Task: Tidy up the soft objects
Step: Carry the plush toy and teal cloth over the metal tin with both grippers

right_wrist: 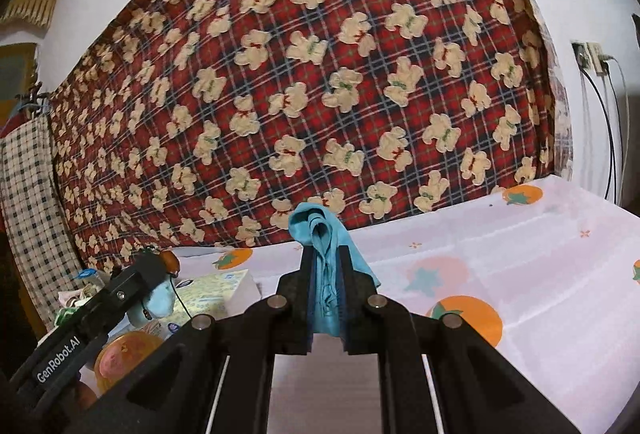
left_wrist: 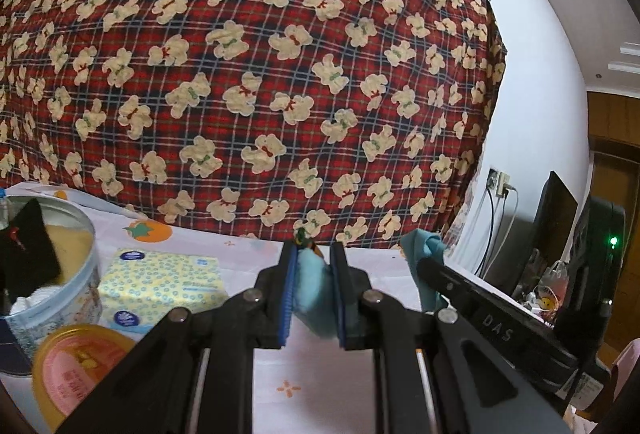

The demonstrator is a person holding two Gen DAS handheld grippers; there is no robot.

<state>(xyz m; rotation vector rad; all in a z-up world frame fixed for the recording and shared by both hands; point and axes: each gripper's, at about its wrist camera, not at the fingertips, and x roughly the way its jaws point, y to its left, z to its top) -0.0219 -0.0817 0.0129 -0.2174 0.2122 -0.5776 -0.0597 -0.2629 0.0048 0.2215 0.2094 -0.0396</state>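
Observation:
In the left wrist view my left gripper [left_wrist: 314, 252] is shut on a light blue soft item [left_wrist: 314, 286], with a small orange and green bit showing at its top. To its right, my right gripper [left_wrist: 425, 267] grips a teal cloth [left_wrist: 422, 243]. In the right wrist view my right gripper [right_wrist: 326, 252] is shut on that teal cloth [right_wrist: 326, 278], which bunches up above the pads and hangs below them. My left gripper [right_wrist: 158, 268] shows at the lower left with the light blue item [right_wrist: 160, 300] in it. Both are held above the table.
A fruit-print tablecloth [right_wrist: 500, 246] covers the table. On its left stand a round tin [left_wrist: 56, 298] with cloths in it, a yellow tissue pack [left_wrist: 160, 282] and an orange-lidded tub [left_wrist: 78, 366]. A red bear-print blanket [left_wrist: 260, 74] hangs behind. A monitor [left_wrist: 554, 230] stands at the right.

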